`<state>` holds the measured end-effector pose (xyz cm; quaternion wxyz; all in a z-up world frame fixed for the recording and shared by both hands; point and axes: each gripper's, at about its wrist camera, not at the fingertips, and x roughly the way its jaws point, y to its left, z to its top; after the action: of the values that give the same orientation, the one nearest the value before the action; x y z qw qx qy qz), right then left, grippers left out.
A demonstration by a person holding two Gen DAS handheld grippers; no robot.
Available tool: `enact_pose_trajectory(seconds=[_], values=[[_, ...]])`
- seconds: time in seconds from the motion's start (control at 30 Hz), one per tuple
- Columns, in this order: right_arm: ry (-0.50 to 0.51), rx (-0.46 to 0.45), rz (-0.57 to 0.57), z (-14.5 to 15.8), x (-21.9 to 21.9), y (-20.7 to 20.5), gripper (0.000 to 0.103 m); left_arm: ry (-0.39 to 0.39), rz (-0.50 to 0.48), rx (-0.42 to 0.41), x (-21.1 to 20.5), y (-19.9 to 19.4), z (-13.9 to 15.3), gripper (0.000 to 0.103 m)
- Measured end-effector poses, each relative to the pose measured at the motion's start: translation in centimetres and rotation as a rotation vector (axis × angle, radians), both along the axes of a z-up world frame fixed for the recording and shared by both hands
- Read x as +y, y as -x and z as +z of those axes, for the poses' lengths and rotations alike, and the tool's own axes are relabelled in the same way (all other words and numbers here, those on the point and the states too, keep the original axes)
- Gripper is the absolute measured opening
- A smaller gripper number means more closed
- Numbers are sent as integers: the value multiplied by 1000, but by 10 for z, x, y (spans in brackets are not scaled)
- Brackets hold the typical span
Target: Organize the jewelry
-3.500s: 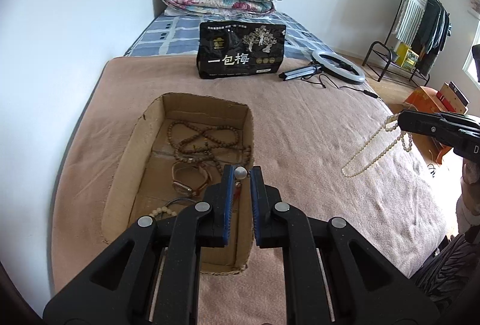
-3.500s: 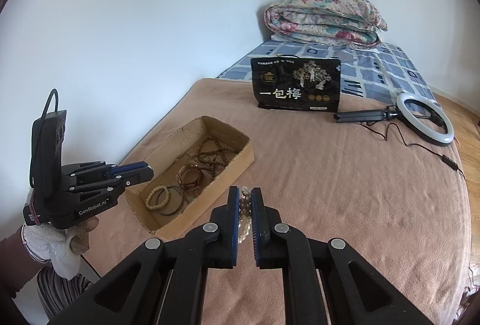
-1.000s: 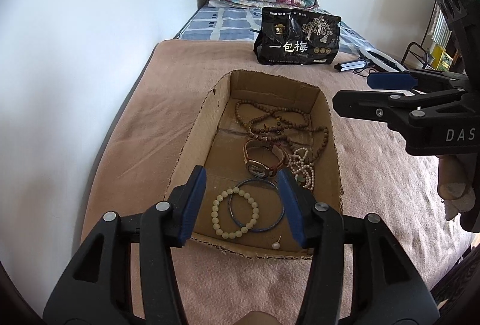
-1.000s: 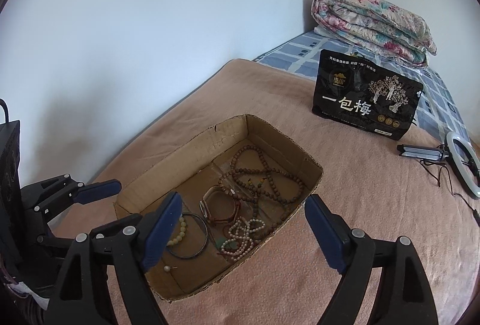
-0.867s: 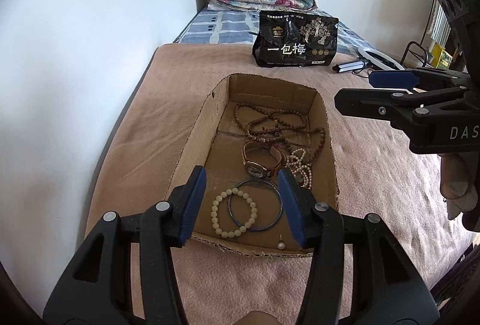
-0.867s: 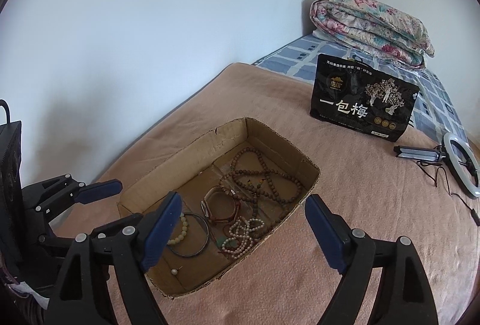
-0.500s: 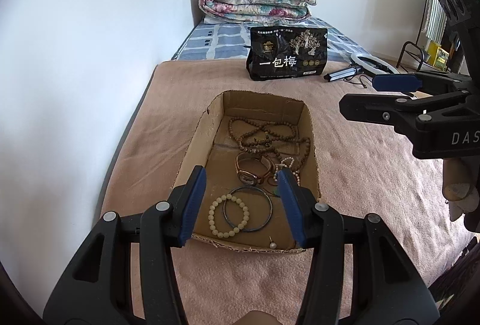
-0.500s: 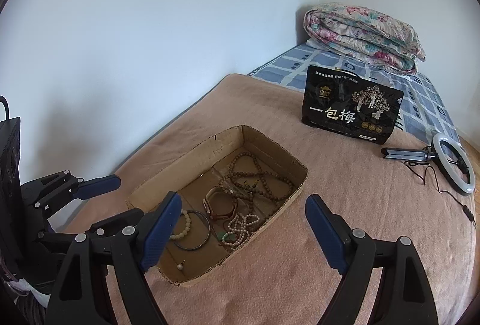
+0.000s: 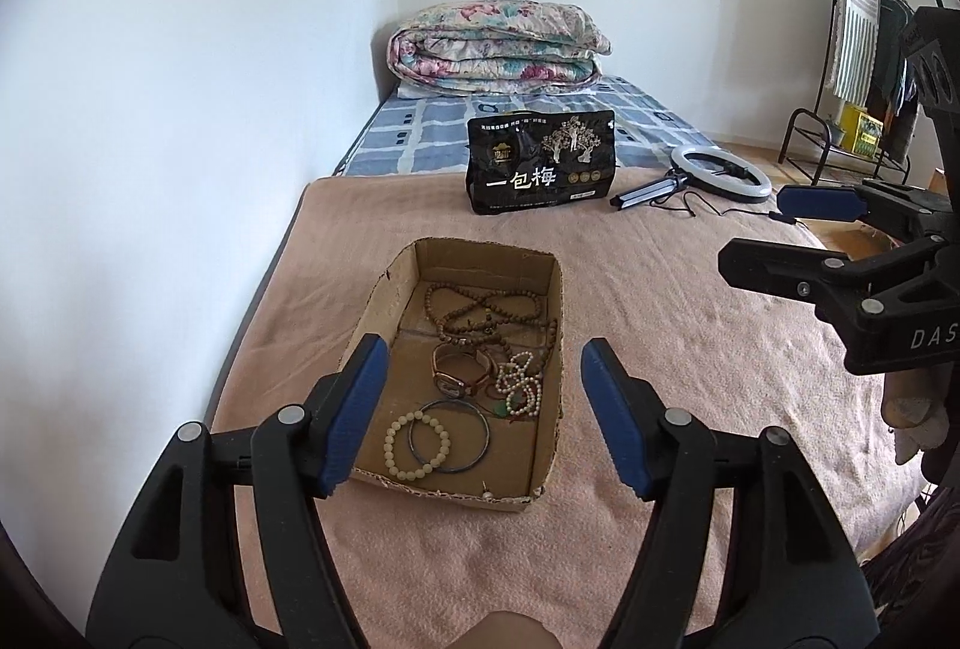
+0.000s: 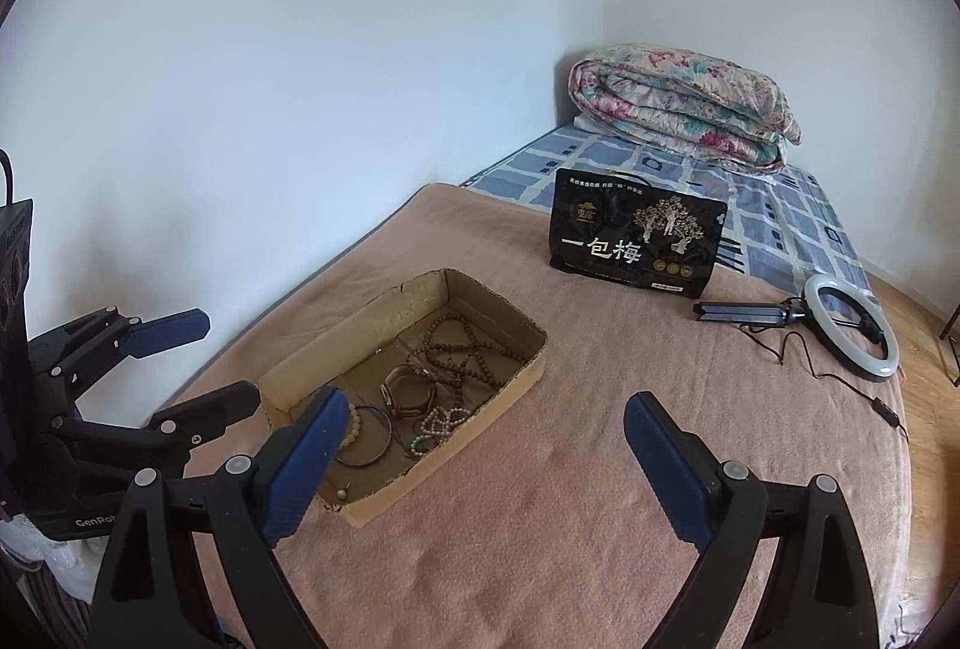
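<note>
A shallow cardboard box (image 9: 384,304) (image 10: 510,379) lies on the pink blanket. In it are a brown bead necklace (image 9: 480,313) (image 10: 462,349), a watch (image 9: 459,372) (image 10: 408,397), a pale pearl strand (image 9: 522,385) (image 10: 441,421), a cream bead bracelet (image 9: 417,444), a thin dark bangle (image 9: 450,436) (image 10: 366,436) and a small pearl earring (image 9: 489,495) (image 10: 342,493). My left gripper (image 9: 483,412) is open and empty, held back above the box's near end. My right gripper (image 10: 480,463) is open and empty, to the right of the box.
A black snack bag (image 9: 540,169) (image 10: 636,241) stands behind the box. A ring light with cable (image 9: 720,181) (image 10: 852,325) lies at the right. A folded floral quilt (image 9: 498,49) (image 10: 678,109) lies at the head. A wall runs along the left; a clothes rack (image 9: 852,67) stands far right.
Both grippers were shut on jewelry 3.5 s ago; now both are open and empty, with the pieces in the box. Over the last second both have drawn back and up from the box.
</note>
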<state>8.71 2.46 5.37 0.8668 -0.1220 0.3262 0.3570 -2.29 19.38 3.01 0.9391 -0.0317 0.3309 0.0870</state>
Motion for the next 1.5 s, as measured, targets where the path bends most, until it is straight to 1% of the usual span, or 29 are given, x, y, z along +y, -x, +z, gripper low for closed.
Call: enact_pose_trajectory(seconds=[0.1,0.17,0.23,0.37,0.4,0.47,0.6,0.7,0.77,0.9,1.17,1.5], values=[[-15,-17,-14,4,-17,7,101,6,4,-1,-9,5,1,72],[-17,-26,-22,6,-26,10,102,14,11,-3,-15,9,1,82],[-20,-35,-31,7,-35,14,102,18,9,-9,-20,12,1,83],[-21,-47,-37,6,-47,19,103,-1,18,-17,-29,18,-1,84],[-18,-51,-41,6,-50,20,103,0,21,-15,-29,18,-2,86],[-12,-63,-43,4,-53,22,103,-2,32,-9,-30,19,-4,95],[-2,-81,-52,2,-56,23,103,-21,61,-27,-29,23,-1,95],[-14,-76,-63,-2,-59,22,103,-18,91,-22,-27,24,0,96],[-22,-65,-65,-5,-61,21,103,-11,102,-16,-26,24,-1,103],[-13,-82,-73,-9,-63,23,103,-7,113,-35,-25,26,1,103],[-1,-86,-99,-21,-69,19,103,-40,105,-7,-33,20,-8,103],[7,-78,-118,-28,-73,14,103,-42,95,-3,-37,17,-8,103]])
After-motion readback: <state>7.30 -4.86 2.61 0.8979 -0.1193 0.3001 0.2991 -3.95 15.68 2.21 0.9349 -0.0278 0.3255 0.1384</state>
